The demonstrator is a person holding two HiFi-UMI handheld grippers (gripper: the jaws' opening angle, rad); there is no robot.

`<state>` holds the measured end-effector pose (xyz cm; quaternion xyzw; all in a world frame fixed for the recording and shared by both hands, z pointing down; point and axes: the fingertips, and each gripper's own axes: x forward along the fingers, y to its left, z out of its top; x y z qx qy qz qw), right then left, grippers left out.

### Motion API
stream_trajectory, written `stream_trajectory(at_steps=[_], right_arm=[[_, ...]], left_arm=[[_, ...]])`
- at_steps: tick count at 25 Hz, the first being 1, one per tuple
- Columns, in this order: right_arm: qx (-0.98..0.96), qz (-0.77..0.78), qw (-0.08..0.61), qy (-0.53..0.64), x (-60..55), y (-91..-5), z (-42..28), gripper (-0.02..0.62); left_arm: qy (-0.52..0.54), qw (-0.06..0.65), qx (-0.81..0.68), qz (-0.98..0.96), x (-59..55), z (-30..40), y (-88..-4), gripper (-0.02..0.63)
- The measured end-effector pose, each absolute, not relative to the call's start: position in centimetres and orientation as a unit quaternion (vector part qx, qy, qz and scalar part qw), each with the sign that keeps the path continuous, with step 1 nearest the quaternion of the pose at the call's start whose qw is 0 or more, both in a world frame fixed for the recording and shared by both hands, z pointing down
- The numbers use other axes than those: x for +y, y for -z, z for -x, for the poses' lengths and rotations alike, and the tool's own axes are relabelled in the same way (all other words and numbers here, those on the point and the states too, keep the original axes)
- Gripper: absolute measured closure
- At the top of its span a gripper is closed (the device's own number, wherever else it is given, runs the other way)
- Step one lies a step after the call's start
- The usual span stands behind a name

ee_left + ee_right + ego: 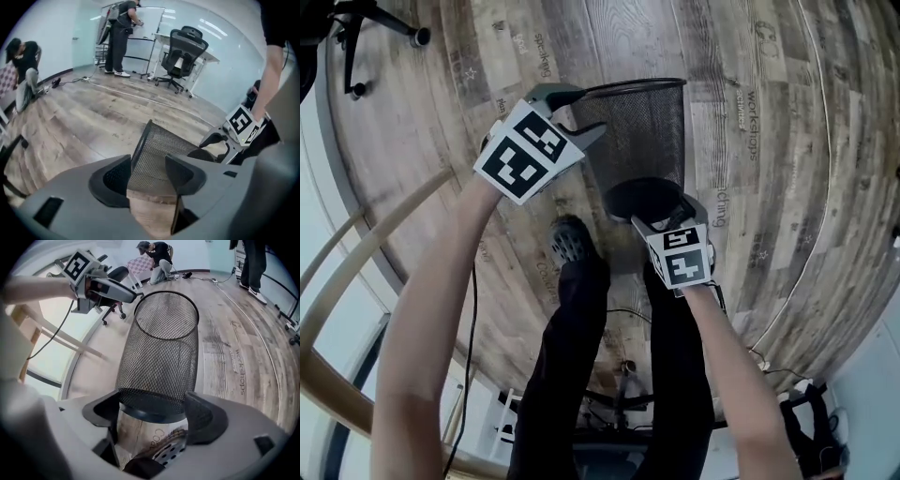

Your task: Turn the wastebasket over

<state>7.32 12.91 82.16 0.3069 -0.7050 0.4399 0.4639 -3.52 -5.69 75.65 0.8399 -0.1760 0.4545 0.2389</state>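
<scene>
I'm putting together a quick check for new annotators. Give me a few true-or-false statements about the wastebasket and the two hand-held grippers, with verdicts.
1. The wastebasket is black wire mesh. True.
2. The right hand-held gripper holds it by the open rim. False: its jaws are shut on the solid base end.
3. The left hand-held gripper is at the rim end, jaws apart. True.
4. Crumpled paper fills the wastebasket. False: nothing shows through the mesh.
5. The floor is carpeted. False: it is wood-look planks.
</scene>
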Motion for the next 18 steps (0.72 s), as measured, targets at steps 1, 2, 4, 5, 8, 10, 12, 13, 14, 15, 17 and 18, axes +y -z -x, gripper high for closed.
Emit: stream_trajectory(at_steps=[1,2,4,5,8,10,12,13,14,15,17,18], right_arm=[[-0.704,-0.307,0.465,-0.440,13.0,-82.1,-7.2,0.187],[-0.704,-0.308,0.465,-0.440,13.0,-82.1,-7.2,0.187],[-0.705,-0.309,0.463,-0.440,12.9,-82.0,-7.1,0.187],[-0.705,-0.310,0.461,-0.441,12.9,-81.9,-7.0,0.187],[-0.707,-0.312,0.457,-0.441,12.9,-81.8,-6.9,0.187],[-0.709,-0.310,0.451,-0.445,12.8,-81.5,-6.7,0.187],[-0.711,-0.312,0.446,-0.446,12.7,-81.4,-6.6,0.187],[-0.711,-0.313,0.445,-0.446,12.8,-81.4,-6.7,0.187],[-0.711,-0.313,0.444,-0.446,12.8,-81.5,-6.7,0.187],[-0.710,-0.313,0.445,-0.447,12.8,-81.5,-6.8,0.187],[-0.707,-0.309,0.449,-0.451,13.0,-81.6,-7.0,0.187],[-0.704,-0.304,0.453,-0.454,13.1,-81.6,-7.1,0.187]], left_arm=[[-0.471,0.222,-0.159,-0.839,-6.0,3.1,-75.9,0.365],[-0.488,0.207,-0.143,-0.836,-6.1,2.7,-76.2,0.365],[-0.515,0.180,-0.117,-0.830,-6.0,2.1,-76.9,0.363],[-0.525,0.167,-0.111,-0.827,-5.9,1.9,-77.2,0.365],[-0.534,0.152,-0.103,-0.825,-5.7,1.9,-77.8,0.364],[-0.528,0.162,-0.099,-0.827,-5.7,2.0,-77.8,0.364],[-0.527,0.163,-0.092,-0.829,-5.9,2.0,-77.7,0.365],[-0.527,0.159,-0.087,-0.830,-5.9,1.9,-77.7,0.367],[-0.529,0.153,-0.084,-0.831,-5.9,1.8,-77.6,0.376],[-0.530,0.147,-0.081,-0.831,-5.9,1.8,-77.6,0.379],[-0.532,0.134,-0.077,-0.833,-5.8,1.6,-77.4,0.395],[-0.531,0.128,-0.074,-0.834,-5.8,1.6,-77.2,0.408]])
